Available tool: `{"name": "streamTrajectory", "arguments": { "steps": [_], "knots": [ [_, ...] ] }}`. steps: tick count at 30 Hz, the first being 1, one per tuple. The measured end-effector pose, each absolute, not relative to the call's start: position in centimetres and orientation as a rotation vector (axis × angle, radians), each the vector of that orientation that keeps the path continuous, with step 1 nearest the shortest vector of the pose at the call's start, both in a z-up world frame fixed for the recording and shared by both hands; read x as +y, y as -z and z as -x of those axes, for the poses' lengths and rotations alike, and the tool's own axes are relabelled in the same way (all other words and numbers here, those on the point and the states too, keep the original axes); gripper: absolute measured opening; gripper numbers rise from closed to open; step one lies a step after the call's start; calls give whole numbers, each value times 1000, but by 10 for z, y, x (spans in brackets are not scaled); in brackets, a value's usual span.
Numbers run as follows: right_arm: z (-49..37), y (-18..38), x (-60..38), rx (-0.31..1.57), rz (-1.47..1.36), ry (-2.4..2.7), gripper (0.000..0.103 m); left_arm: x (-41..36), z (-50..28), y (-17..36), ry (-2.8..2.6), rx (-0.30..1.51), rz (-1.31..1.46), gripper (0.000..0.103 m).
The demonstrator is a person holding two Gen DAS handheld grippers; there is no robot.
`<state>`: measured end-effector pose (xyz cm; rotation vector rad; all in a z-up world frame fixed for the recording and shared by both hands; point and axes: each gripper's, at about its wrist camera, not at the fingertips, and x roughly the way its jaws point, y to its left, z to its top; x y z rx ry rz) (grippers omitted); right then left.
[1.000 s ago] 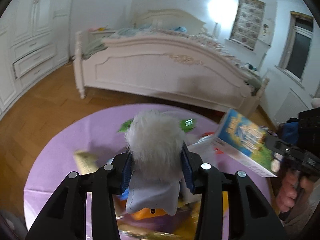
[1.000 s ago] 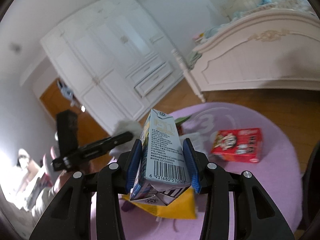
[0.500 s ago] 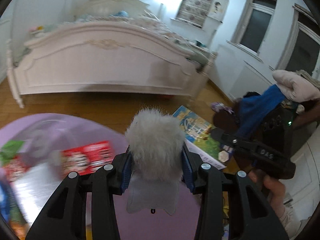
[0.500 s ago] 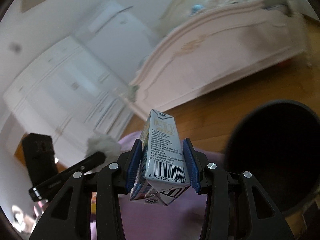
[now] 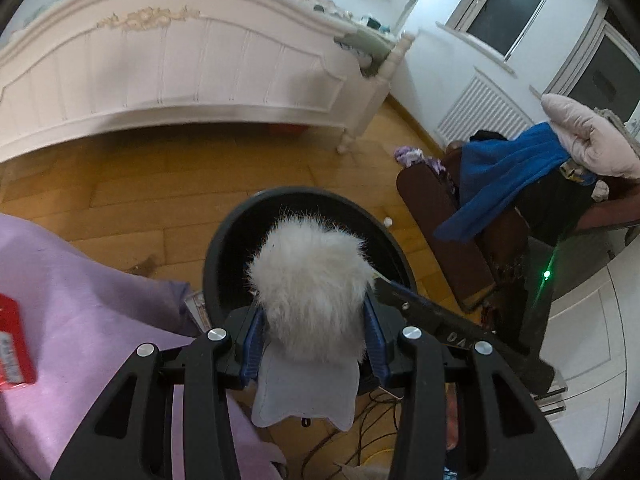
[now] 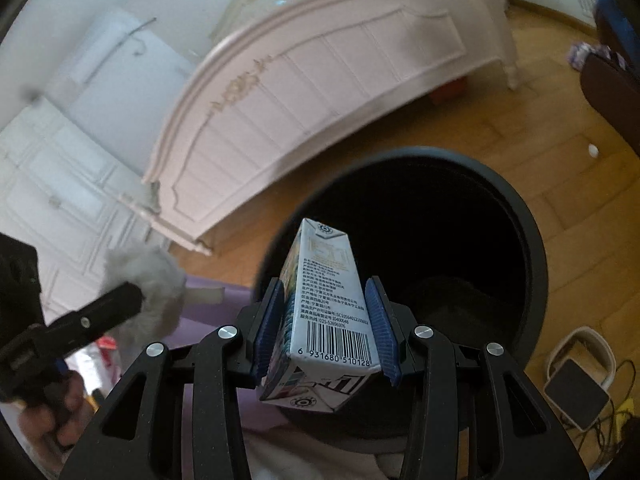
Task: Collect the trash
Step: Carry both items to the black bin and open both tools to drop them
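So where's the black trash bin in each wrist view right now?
Left wrist: the black trash bin sits at centre, directly behind the white fluffy item held in the left tongs.
Right wrist: it fills centre-right, behind the milk carton held in the right tongs.
Shared landmark: the bed's white footboard.

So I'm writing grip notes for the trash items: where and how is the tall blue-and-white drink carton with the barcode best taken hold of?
Grip the blue-and-white drink carton across its two flat long walls near one end, as the right gripper does now. Come in along the carton's length: the parallel flat faces seat squarely against the pads, leaving the far end free over the black round bin.
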<state>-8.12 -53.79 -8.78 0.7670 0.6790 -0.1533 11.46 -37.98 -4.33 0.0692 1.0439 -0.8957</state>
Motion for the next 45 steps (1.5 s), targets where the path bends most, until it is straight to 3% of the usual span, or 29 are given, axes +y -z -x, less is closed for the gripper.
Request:
{"name": "streamTrajectory", "arguments": {
  "steps": [14,16,19,29,42,45],
  "knots": [
    [69,122,-555,730,-795,134,44,-409,-119,58,874,1077,-139,47],
    [65,121,-555,741,-792,135,46,-410,-120,58,865,1073,-149,58],
    [63,121,-554,754,-765,160,65,-405,-120,54,856,1051,-143,78],
    [48,136,-554,789,-787,177,69,-376,-107,26,866,976,-121,78],
    [41,146,-536,766,-840,312,73,-263,-62,-21,764,819,-69,78],
    [40,144,-543,727,-858,337,73,-227,-54,-31,705,775,-46,89]
  ]
}}
